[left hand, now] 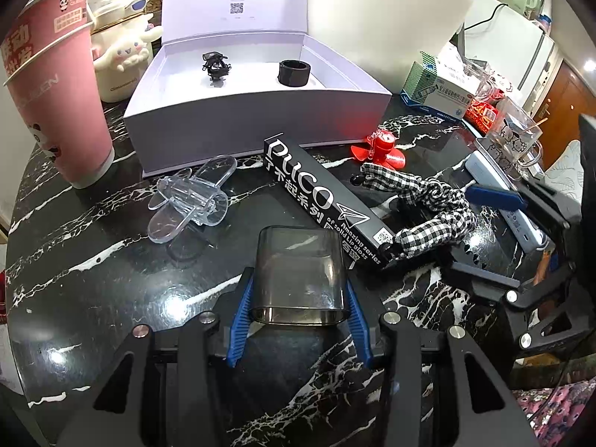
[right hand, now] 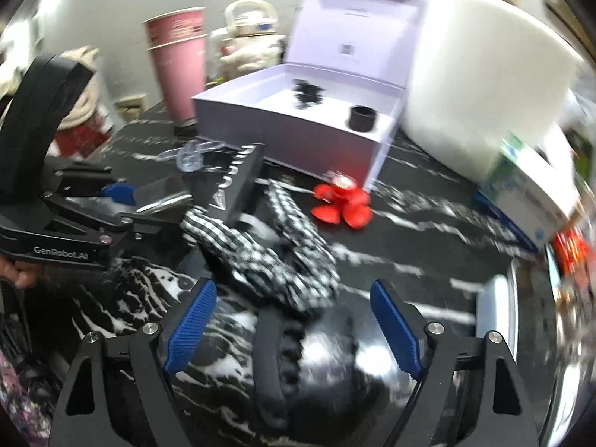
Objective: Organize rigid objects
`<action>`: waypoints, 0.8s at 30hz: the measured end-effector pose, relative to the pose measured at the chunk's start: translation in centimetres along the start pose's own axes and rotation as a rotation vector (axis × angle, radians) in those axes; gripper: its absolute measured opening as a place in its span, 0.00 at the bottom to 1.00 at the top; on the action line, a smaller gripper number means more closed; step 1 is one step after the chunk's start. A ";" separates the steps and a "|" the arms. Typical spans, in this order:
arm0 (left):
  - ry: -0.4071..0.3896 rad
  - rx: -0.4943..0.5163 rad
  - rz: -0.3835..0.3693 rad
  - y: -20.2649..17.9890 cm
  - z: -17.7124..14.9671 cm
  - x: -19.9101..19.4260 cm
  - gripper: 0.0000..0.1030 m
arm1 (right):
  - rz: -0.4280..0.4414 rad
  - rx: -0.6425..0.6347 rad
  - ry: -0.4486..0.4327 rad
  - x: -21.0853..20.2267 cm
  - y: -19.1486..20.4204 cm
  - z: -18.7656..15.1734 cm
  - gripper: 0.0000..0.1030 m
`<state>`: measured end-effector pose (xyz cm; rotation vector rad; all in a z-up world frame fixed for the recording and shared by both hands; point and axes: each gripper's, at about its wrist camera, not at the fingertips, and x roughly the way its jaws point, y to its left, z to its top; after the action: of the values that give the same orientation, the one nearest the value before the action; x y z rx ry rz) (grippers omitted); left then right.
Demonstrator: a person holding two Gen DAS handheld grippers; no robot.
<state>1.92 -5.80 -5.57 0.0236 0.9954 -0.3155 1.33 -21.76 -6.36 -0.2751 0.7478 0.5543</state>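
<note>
Your left gripper (left hand: 300,314) clamps a smoky translucent rounded-rect cap (left hand: 298,275), ribbed blue pads on both sides, above glossy black marble table (left hand: 93,260). Right gripper (right hand: 292,329) spread wide, empty; checked fabric hairband (right hand: 268,257) lies just beyond. White open box (left hand: 257,111) far.

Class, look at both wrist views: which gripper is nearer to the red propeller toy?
Right. The right gripper hangs open just short of the red propeller toy; the left gripper, holding the smoky clear case, sits farther back.

Smoky grey translucent case (left hand: 298,279), black-and-white gingham hair clip (left hand: 436,205), red propeller (left hand: 383,151), pink cup (left hand: 56,111)
</note>
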 end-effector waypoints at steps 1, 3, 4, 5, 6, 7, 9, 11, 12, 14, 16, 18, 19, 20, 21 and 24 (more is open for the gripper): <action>0.000 0.001 0.000 0.0 0.1 0.0 0.44 | 0.011 -0.025 -0.009 0.1 0.2 0.4 0.83; -0.001 0.000 -0.001 0.0 0.1 0.1 0.44 | 0.031 -0.060 -0.024 0.5 0.5 1.1 0.83; -0.001 -0.001 0.000 0.1 0.1 0.1 0.44 | 0.044 -0.074 -0.028 0.8 0.6 1.4 0.83; -0.001 -0.002 0.000 0.1 0.2 0.1 0.44 | 0.057 -0.082 -0.028 1.1 0.6 1.7 0.83; -0.002 -0.004 0.001 0.2 0.2 0.1 0.44 | 0.071 -0.085 -0.027 1.3 0.6 1.8 0.78; -0.002 -0.006 0.002 0.2 0.3 0.1 0.44 | 0.087 -0.086 -0.025 1.5 0.6 2.0 0.67; -0.002 -0.008 0.005 0.4 0.4 0.2 0.44 | 0.095 -0.079 -0.012 2.1 0.5 2.1 0.50; -0.002 -0.013 0.009 0.5 0.5 0.2 0.44 | 0.084 -0.064 -0.005 2.4 0.3 2.2 0.36; -0.004 -0.017 0.010 0.6 0.5 0.3 0.44 | 0.082 -0.049 -0.010 2.4 0.0 2.1 0.33; -0.004 -0.025 0.014 0.7 0.7 0.3 0.44 | 0.087 -0.022 -0.014 2.0 -0.5 1.9 0.27; -0.006 -0.037 0.018 1.0 0.8 0.4 0.44 | 0.092 0.028 -0.026 1.7 -1.2 1.7 0.25; -0.007 -0.049 0.015 1.2 0.7 0.3 0.44 | 0.100 0.065 -0.038 1.3 -1.7 1.5 0.24; -0.006 -0.055 0.014 1.3 0.7 0.3 0.44 | 0.103 0.086 -0.047 1.1 -2.0 1.4 0.24; -0.008 -0.061 0.012 1.4 0.7 0.2 0.44 | 0.105 0.095 -0.051 0.9 -2.2 1.4 0.24; -0.010 -0.067 0.006 1.4 0.7 0.1 0.44 | 0.103 0.108 -0.056 0.7 -2.3 1.3 0.24; -0.022 -0.070 0.004 1.3 0.7 -0.3 0.44 | 0.098 0.125 -0.069 0.1 -2.5 1.2 0.24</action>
<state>2.71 -4.56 -5.10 -0.0408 0.9837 -0.2767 3.46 -23.26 -5.43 -0.1030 0.7288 0.6040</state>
